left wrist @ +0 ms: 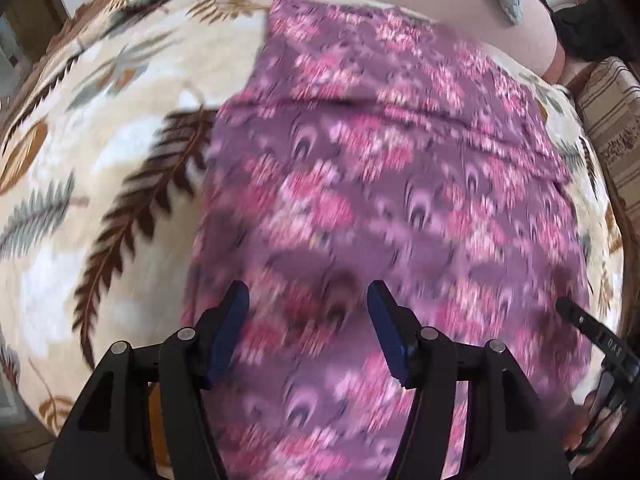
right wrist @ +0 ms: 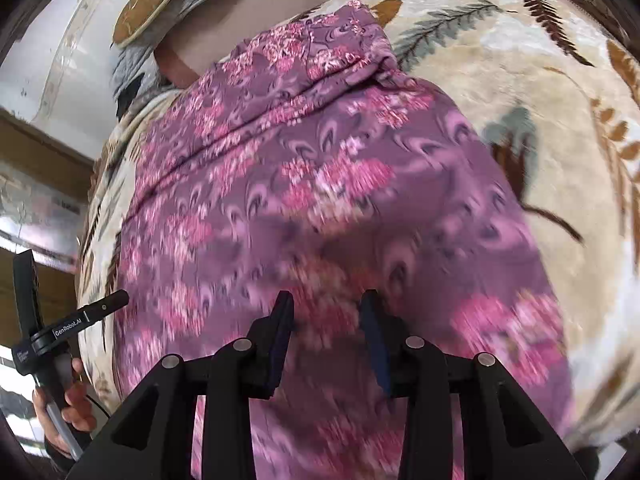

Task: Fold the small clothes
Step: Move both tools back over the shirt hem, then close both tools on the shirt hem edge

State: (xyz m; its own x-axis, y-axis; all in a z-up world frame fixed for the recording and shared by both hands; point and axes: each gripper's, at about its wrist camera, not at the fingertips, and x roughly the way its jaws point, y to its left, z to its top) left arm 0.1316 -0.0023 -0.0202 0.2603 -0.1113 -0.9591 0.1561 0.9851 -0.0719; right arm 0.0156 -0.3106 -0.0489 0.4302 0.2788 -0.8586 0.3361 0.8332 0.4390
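"GenRobot.AI" reads in white on the left gripper (right wrist: pixel 120 300); "DAS" shows on the right gripper (left wrist: pixel 564 304).

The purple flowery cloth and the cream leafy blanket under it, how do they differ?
The purple cloth carries small pink blossoms; the cream blanket bears large brown and grey fern leaves. The purple cloth looks thin and creased into ridges near its far end; the cream blanket looks plush and smoother. The purple cloth is smaller and lies on top; the cream blanket spreads out beyond it. Both are patterned fabrics, lying spread out.
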